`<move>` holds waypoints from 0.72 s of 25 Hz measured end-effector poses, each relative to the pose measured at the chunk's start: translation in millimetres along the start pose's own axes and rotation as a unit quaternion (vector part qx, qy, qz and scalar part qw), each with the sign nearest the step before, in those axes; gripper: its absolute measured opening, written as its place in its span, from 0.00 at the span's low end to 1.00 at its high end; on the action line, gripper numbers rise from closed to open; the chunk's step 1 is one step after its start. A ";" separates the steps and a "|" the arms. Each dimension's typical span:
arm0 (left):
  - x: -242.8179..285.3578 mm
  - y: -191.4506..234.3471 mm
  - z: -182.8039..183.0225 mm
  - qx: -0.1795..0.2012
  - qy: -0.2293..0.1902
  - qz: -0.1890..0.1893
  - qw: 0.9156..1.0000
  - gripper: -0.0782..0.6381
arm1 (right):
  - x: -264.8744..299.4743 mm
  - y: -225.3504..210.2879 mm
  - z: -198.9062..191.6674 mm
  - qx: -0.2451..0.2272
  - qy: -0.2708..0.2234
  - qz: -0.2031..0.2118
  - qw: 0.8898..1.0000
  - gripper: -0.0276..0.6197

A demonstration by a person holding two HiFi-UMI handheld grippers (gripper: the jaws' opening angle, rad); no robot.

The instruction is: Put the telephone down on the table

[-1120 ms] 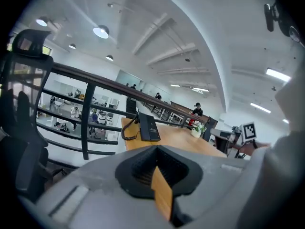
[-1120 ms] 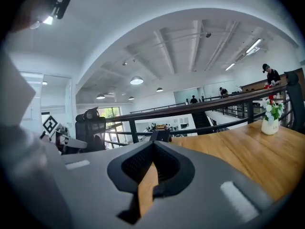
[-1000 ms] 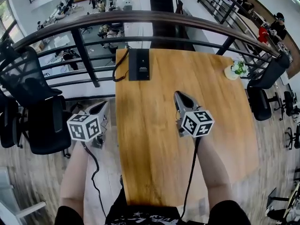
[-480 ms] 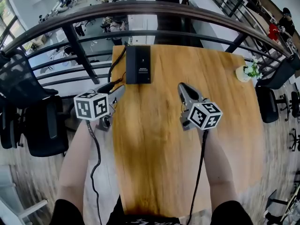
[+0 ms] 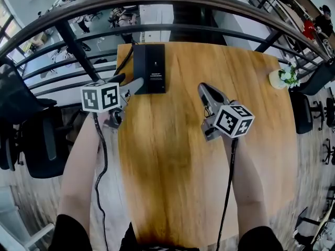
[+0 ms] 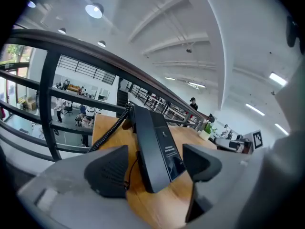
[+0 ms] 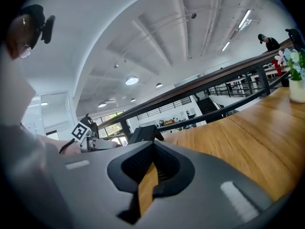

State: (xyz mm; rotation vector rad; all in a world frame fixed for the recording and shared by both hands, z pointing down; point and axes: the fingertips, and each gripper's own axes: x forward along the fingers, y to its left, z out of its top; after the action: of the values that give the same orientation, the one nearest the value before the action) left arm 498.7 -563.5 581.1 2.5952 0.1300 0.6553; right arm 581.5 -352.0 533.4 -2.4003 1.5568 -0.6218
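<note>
i'm seeing the telephone lying on the table at its far left corner, its cord trailing off the left edge. a potted plant is sitting at the far right corner, with the railing running behind.

The print on the telephone is too small to read in any view.

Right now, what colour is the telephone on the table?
The telephone is black; the left gripper view shows it best.
</note>
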 end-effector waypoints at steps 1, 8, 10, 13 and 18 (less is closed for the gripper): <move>5.5 1.9 -1.0 -0.001 0.005 -0.006 1.000 0.63 | 2.6 1.9 -2.9 -0.002 0.002 0.006 1.000 0.04; 41.8 10.7 8.8 -0.009 0.016 -0.040 0.999 0.65 | 16.4 12.0 -17.3 0.008 0.004 0.038 0.999 0.04; 51.9 12.2 12.8 -0.011 0.019 -0.050 0.999 0.65 | 18.7 13.3 -18.8 0.016 -0.001 0.047 0.999 0.04; 67.7 3.5 12.2 -0.011 0.040 -0.069 0.997 0.65 | 16.4 10.8 -16.7 0.025 -0.007 0.058 0.998 0.04; 83.7 -9.4 1.7 -0.002 0.083 -0.097 0.992 0.65 | 15.8 12.5 -18.1 0.026 -0.001 0.075 0.997 0.04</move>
State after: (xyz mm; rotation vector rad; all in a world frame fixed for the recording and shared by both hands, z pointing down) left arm 573.6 -539.3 611.2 2.4805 0.4277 0.7973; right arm 568.5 -370.6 548.1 -2.2201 1.6792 -0.6223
